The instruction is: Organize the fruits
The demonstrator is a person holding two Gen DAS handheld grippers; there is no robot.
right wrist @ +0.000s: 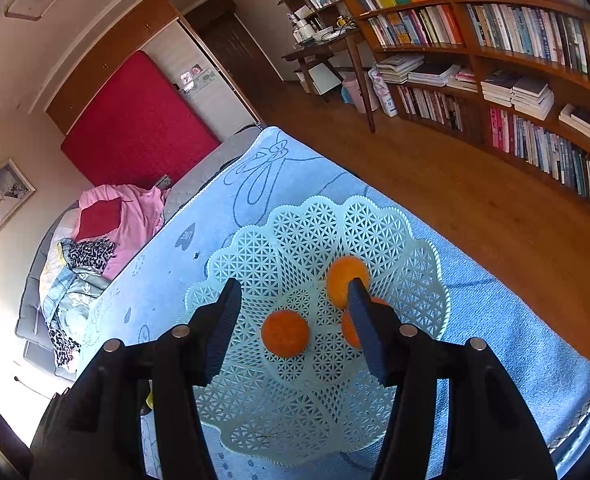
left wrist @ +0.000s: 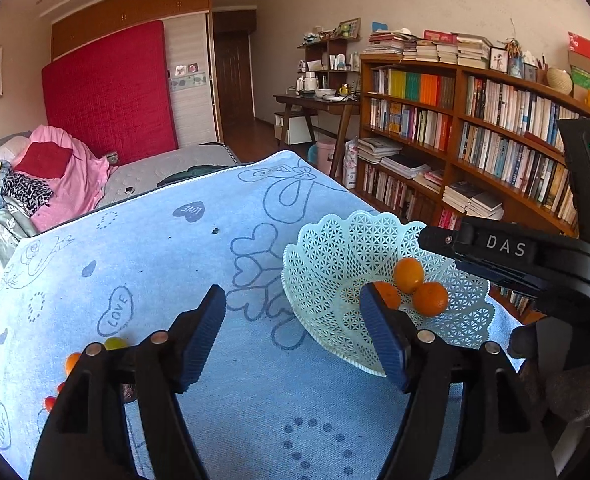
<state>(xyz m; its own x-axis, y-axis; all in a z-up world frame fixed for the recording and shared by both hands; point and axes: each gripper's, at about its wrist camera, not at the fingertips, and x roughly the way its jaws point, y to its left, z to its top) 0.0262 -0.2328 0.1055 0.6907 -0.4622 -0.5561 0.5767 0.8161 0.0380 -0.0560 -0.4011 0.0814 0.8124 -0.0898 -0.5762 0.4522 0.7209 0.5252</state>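
A pale green lattice basket (left wrist: 335, 248) (right wrist: 295, 232) stands on the blue towel-covered table and holds three oranges (left wrist: 409, 274) (right wrist: 285, 333). My left gripper (left wrist: 293, 310) is open and empty above the towel, just left of the basket. My right gripper (right wrist: 295, 294) is open and empty, hovering over the basket above the oranges; its body shows in the left wrist view (left wrist: 507, 248). Small loose fruits, a green one (left wrist: 114, 343), an orange one (left wrist: 71, 362) and a red one (left wrist: 49, 402), lie on the towel at the left, partly hidden by my left finger.
The blue towel (left wrist: 155, 264) (right wrist: 495, 320) covers the table. A bed with pink and patterned bedding (left wrist: 55, 176) lies behind it. A long wooden bookshelf (left wrist: 475, 120) and wooden floor (right wrist: 455, 184) are to the right.
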